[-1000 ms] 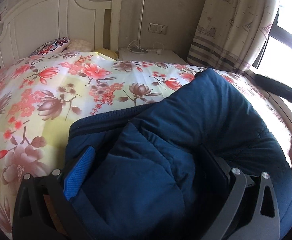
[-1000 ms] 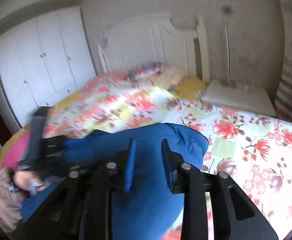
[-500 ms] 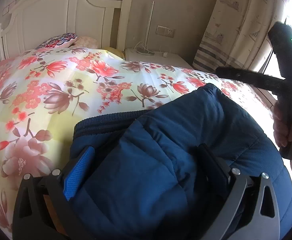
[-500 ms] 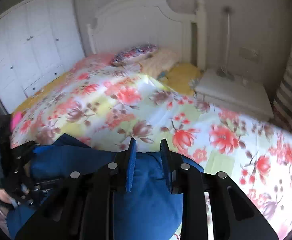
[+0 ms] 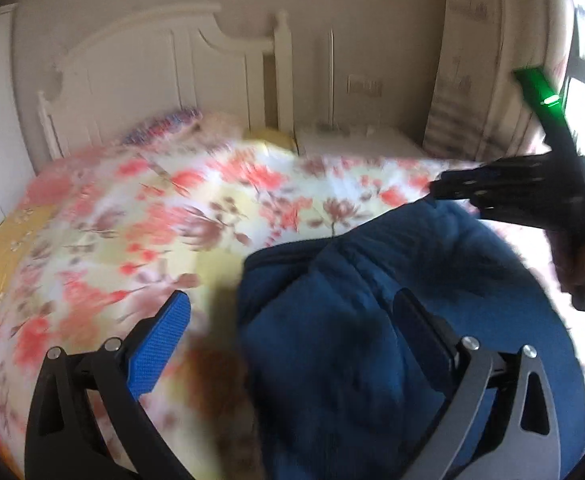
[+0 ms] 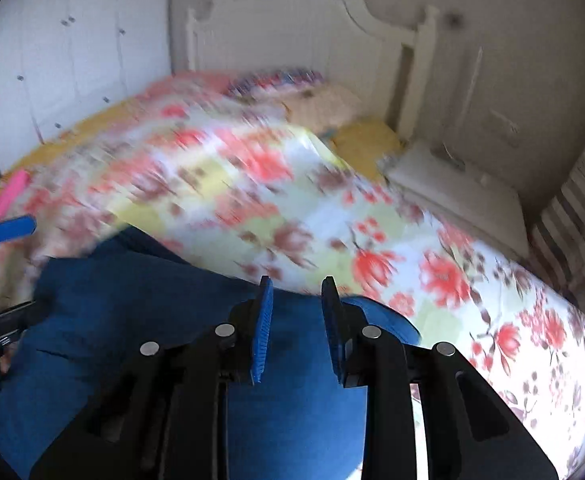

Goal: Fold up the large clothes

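Closest to me, my left gripper (image 5: 288, 340) stands with its jaws spread wide and nothing clamped: the blue pad (image 5: 158, 344) hangs over the floral quilt (image 5: 196, 216), clear of cloth, while the far finger lies over the padded navy jacket (image 5: 372, 312). My right gripper (image 6: 297, 328) sits with its pads drawn close but a gap showing between them; the jacket (image 6: 140, 320) shows below and behind that gap, and I cannot tell whether any fabric is actually pinched. I judge the step in hand to be re-gripping for another fold, the jacket lying bunched at the near edge of the bed with its ribbed hem toward the headboard. To do it well, I want each gripper to bite a full, thick layer near an outer edge, not a loose wrinkle, since the padding looks springy and likely to slip. Then I should lift both sides evenly and lay them flat. Beyond the jacket the quilt runs up to the pillows (image 6: 292, 88) and white headboard (image 5: 164, 64).
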A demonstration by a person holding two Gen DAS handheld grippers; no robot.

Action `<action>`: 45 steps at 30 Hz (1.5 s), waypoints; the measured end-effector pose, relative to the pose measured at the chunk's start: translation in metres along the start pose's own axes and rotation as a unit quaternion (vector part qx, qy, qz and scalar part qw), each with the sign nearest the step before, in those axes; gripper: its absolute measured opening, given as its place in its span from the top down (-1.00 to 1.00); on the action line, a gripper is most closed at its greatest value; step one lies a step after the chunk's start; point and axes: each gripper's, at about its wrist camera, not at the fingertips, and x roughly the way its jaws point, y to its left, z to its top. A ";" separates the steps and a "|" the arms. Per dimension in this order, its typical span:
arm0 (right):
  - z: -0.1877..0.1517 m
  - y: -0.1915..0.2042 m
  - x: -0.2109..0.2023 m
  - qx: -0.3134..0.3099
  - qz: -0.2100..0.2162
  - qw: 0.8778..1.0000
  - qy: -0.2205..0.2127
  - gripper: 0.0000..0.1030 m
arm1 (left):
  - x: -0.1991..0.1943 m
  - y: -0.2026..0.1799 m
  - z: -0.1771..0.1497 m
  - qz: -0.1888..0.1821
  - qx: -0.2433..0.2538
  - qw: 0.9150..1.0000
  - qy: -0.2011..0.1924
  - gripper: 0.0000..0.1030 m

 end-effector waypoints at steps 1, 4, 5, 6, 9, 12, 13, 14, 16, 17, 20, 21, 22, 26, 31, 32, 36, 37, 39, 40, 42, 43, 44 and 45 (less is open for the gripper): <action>0.003 0.007 -0.007 -0.008 0.010 1.000 -0.008 0.47 | -0.017 0.000 -0.005 -0.008 -0.002 1.000 -0.011 -0.95; 0.013 0.036 -0.015 -0.044 0.056 0.997 -0.005 0.47 | -0.069 -0.011 -0.034 -0.021 0.011 0.999 -0.038 -0.95; 0.015 0.045 -0.015 -0.055 0.063 0.996 -0.001 0.47 | -0.076 -0.016 -0.041 -0.023 0.014 0.999 -0.039 -0.95; 0.016 0.061 -0.013 -0.076 0.077 0.994 0.008 0.47 | -0.082 -0.020 -0.054 -0.025 0.017 0.999 -0.036 -0.95; 0.012 0.111 0.002 -0.144 0.110 0.982 0.053 0.47 | -0.066 -0.028 -0.090 0.001 0.024 1.000 0.008 -0.96; -0.006 0.163 0.034 -0.243 0.037 0.964 0.099 0.47 | -0.057 -0.009 -0.112 -0.028 -0.063 0.998 0.006 -0.96; -0.011 0.175 0.044 -0.269 0.004 0.957 0.109 0.47 | -0.054 -0.003 -0.115 -0.037 -0.094 0.995 0.009 -0.96; -0.013 0.180 0.049 -0.279 -0.008 0.953 0.115 0.47 | -0.051 0.000 -0.120 -0.043 -0.111 0.993 0.010 -0.96; -0.013 0.186 0.058 -0.287 -0.020 0.949 0.132 0.47 | -0.047 0.002 -0.124 -0.047 -0.116 0.992 0.009 -0.96; -0.013 0.186 0.062 -0.285 -0.022 0.949 0.135 0.47 | -0.047 0.001 -0.125 -0.047 -0.115 0.992 0.010 -0.96; -0.016 0.184 0.062 -0.281 -0.024 0.951 0.126 0.47 | -0.049 -0.001 -0.123 -0.039 -0.112 0.993 0.015 -0.96; -0.016 0.181 0.058 -0.276 -0.020 0.954 0.116 0.47 | -0.049 -0.003 -0.123 -0.035 -0.109 0.993 0.017 -0.96; -0.015 0.177 0.053 -0.267 -0.013 0.957 0.109 0.47 | -0.050 -0.003 -0.123 -0.033 -0.107 0.994 0.019 -0.96; -0.005 0.134 -0.001 -0.135 0.084 0.985 0.071 0.46 | -0.053 -0.009 -0.124 -0.007 -0.090 0.996 0.017 -0.96; -0.032 0.088 -0.078 -0.053 0.086 0.995 -0.005 0.41 | -0.054 -0.011 -0.124 -0.004 -0.093 0.995 0.017 -0.96; -0.040 0.084 -0.085 -0.047 0.084 0.995 -0.008 0.40 | -0.054 -0.012 -0.125 -0.004 -0.094 0.995 0.017 -0.96; -0.095 0.073 -0.095 -0.026 0.074 0.997 -0.010 0.05 | -0.053 -0.012 -0.124 -0.001 -0.095 0.995 0.018 -0.96; -0.112 0.074 -0.086 -0.023 0.075 0.997 -0.002 0.04 | -0.052 -0.012 -0.124 0.001 -0.093 0.995 0.019 -0.96; -0.134 0.081 -0.084 -0.036 0.048 0.997 -0.045 0.04 | -0.053 -0.013 -0.124 0.002 -0.091 0.996 0.021 -0.96; -0.137 0.084 -0.082 -0.039 0.038 0.997 -0.052 0.04 | -0.052 -0.013 -0.124 0.004 -0.090 0.996 0.022 -0.96; -0.134 0.083 -0.082 -0.025 0.038 0.998 -0.048 0.04 | -0.052 -0.014 -0.124 0.008 -0.090 0.996 0.023 -0.96; -0.132 0.084 -0.084 -0.024 0.033 0.998 -0.045 0.04 | -0.052 -0.014 -0.124 0.008 -0.091 0.996 0.024 -0.96; -0.131 0.086 -0.086 -0.024 0.027 0.998 -0.043 0.04 | -0.052 -0.014 -0.125 0.007 -0.092 0.995 0.025 -0.96; -0.130 0.091 -0.094 -0.028 0.013 0.999 -0.042 0.04 | -0.053 -0.013 -0.125 0.008 -0.093 0.995 0.024 -0.96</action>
